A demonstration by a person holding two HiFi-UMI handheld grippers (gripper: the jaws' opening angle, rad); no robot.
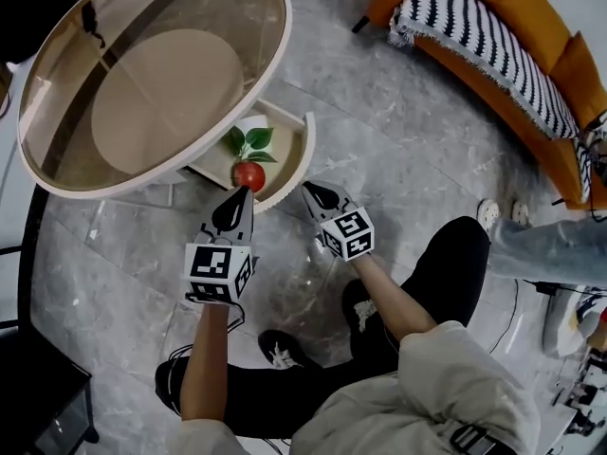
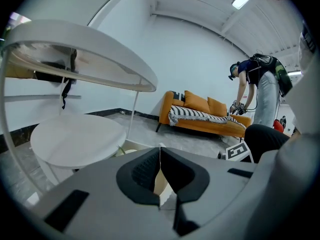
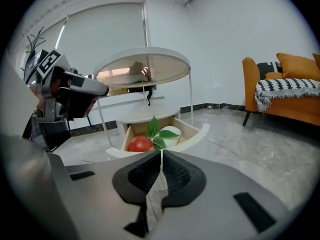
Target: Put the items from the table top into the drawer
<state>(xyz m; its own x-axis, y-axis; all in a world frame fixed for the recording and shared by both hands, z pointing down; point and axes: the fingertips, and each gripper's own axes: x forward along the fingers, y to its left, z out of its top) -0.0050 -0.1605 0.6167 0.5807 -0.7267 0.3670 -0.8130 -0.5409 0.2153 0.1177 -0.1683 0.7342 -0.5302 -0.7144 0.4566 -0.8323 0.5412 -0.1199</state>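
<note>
We're watching the red apple (image 1: 249, 175) sitting in the open drawer (image 1: 296, 150) beside a leafy sprig (image 1: 249, 141) and a white piece (image 1: 254, 121). The glass worktop (image 1: 218, 17) above is showing nothing on it, so we're judging the loading done, with only shutting the drawer left. The left gripper (image 1: 243, 193) is hovering right by the apple and the right gripper (image 1: 311, 191) is hanging near the drawer front, both with fingers pinched together on nothing, while grey marble floor (image 1: 398, 140) is stretching out to an orange sofa (image 1: 517, 8) with a striped throw (image 1: 474, 36).
</note>
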